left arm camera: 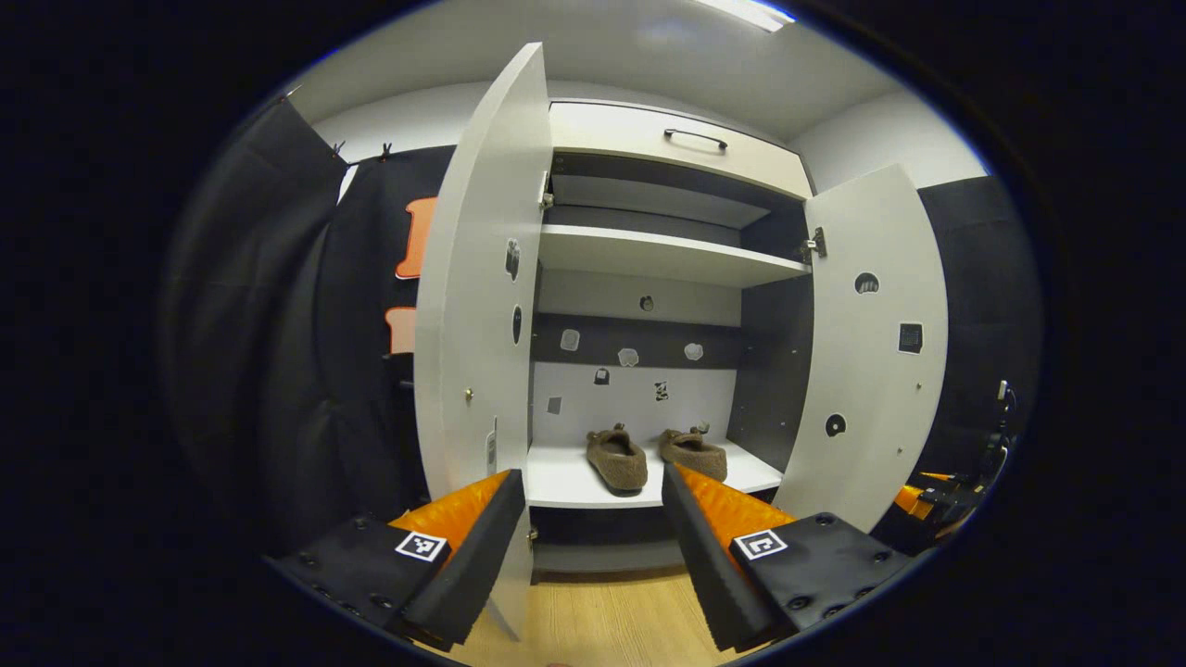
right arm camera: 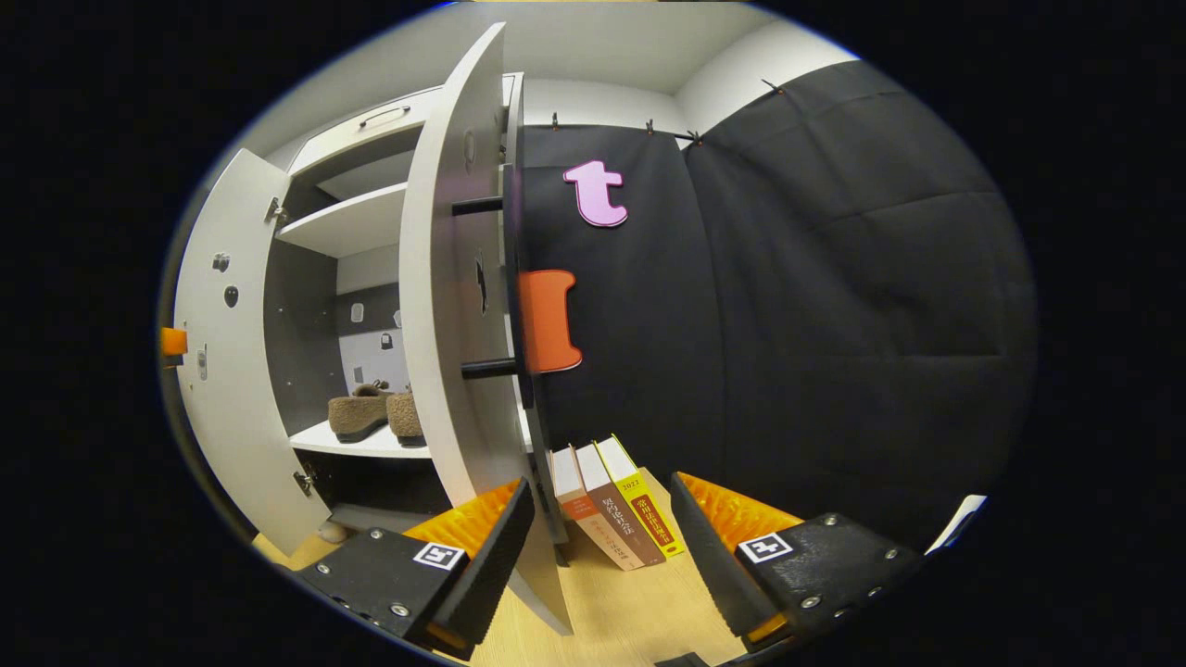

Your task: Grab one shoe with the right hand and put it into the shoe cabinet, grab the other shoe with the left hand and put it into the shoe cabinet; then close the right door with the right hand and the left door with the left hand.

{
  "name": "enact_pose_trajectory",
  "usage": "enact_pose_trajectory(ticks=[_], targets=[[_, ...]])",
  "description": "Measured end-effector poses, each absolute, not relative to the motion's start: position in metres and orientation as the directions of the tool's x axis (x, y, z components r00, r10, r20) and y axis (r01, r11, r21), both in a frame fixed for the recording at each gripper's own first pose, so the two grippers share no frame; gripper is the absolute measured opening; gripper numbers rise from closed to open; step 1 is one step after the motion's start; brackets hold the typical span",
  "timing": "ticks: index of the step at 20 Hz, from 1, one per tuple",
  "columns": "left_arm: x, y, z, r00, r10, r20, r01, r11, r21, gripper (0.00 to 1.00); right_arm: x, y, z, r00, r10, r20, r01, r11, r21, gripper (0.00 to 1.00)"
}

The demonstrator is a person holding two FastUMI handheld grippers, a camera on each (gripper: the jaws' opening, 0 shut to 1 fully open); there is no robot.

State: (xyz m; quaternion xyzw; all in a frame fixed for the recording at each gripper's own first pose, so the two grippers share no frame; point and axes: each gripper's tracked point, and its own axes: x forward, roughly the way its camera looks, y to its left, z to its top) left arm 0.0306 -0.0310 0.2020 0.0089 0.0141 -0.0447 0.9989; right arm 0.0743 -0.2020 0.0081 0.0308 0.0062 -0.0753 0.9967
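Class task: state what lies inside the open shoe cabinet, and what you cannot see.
Two brown fuzzy shoes sit side by side on the lower shelf of the shoe cabinet. The upper shelf looks bare from below; its top surface is hidden. The closed drawer hides its contents.

The yellow book (right arm camera: 641,505) bears "2022" on its spine — the other spines carry characters too small to read, as are the cabinet's stickers.

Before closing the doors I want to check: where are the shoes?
In the left gripper view, both shoes sit side by side on the cabinet's bottom shelf, between the open doors.
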Motion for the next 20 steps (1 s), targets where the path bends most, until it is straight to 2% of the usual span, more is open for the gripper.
enact_pose_trajectory(ticks=[4, 10, 11, 12, 15, 20], targets=[[0.016, -0.019, 0.2, 0.996, -0.087, -0.028, 0.088, 0.996, 0.02, 0.94, 0.074, -0.195, 0.009, 0.989, -0.147, -0.017, 0.147, 0.988, 0.056, 0.9], [0.014, 0.005, 0.202, 0.998, -0.054, -0.03, 0.055, 0.999, 0.003, 0.97, 0.072, -0.185, 0.008, 0.99, -0.142, -0.024, 0.144, 0.988, 0.054, 0.89], [0.013, 0.011, 0.204, 0.999, -0.042, -0.028, 0.043, 0.999, 0.011, 0.99, 0.072, -0.179, 0.008, 0.991, -0.134, -0.026, 0.135, 0.989, 0.053, 0.89], [0.012, 0.017, 0.206, 0.999, -0.03, -0.026, 0.03, 0.999, 0.016, 0.94, 0.072, -0.172, 0.008, 0.992, -0.123, -0.027, 0.124, 0.991, 0.053, 0.9], [0.012, 0.036, 0.207, 1.0, 0.012, -0.024, -0.012, 1.0, 0.021, 0.97, 0.078, -0.15, 0.007, 0.997, -0.076, -0.033, 0.078, 0.996, 0.052, 0.9], [0.009, 0.074, 0.213, 0.996, 0.088, -0.014, -0.087, 0.996, 0.031, 0.94, 0.087, -0.119, 0.006, 0.999, -0.01, -0.033, 0.012, 0.999, 0.053, 0.89]])
